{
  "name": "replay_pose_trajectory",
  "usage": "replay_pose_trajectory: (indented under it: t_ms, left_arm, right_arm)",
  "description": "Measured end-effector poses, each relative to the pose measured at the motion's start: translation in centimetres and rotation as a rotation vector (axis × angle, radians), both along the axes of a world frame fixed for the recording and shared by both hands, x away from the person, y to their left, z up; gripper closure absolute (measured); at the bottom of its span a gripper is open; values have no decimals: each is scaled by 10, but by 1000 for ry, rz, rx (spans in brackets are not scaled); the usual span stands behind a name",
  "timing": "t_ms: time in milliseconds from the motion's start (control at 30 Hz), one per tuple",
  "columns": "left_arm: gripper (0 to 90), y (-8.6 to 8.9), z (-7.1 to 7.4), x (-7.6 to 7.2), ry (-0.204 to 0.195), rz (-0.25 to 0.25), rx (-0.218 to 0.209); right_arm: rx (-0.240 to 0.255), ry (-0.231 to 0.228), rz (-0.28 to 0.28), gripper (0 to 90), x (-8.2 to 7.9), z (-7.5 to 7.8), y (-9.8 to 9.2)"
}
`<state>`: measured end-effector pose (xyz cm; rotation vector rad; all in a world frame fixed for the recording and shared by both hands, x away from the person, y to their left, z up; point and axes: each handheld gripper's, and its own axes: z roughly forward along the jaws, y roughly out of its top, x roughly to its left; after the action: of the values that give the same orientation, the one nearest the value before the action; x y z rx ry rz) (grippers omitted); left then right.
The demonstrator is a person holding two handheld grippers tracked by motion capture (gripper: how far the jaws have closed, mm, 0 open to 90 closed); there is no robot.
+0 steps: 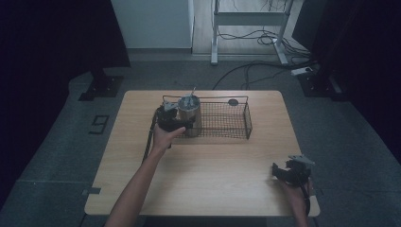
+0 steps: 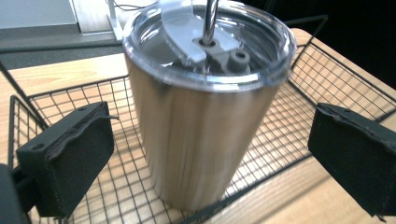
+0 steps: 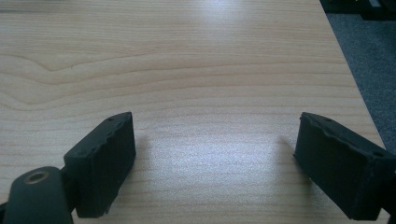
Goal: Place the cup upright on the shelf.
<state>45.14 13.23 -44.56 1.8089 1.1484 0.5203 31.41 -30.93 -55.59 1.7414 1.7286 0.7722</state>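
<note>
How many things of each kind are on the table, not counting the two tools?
Steel tumbler with clear lid and straw: 1
Black wire basket: 1
Small dark round thing behind the basket, too small to identify: 1
Total: 3

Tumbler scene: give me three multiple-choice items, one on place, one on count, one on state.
1. Where does the steel tumbler stand?
A. in the wire basket
B. on bare table
C. on the floor

2. How many straws go through its clear lid?
A. none
B. one
C. three

3. How are the left gripper jaws?
A. clamped on the tumbler
C. shut on the basket rim
B. open, clear of the tumbler

Answers: 1 A, mesh lies under it; 2 B, a single straw stands in the lid; 3 B, gaps show either side of the tumbler.
</note>
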Motion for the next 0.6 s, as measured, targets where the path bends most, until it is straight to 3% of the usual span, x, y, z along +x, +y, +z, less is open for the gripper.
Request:
replay_pose_trajectory:
  t_ms: [333, 467, 600]
  left_arm:
    - [24, 10, -12, -33, 27, -30, 27]
    - [39, 12, -18, -46, 20, -37, 36]
    - [65, 16, -20, -60, -17, -22, 38]
  right_arm:
    - [1, 2, -2, 122, 0, 0, 0]
    - [1, 1, -2, 122, 0, 0, 0]
    - [1, 2, -2, 121, 0, 0, 0]
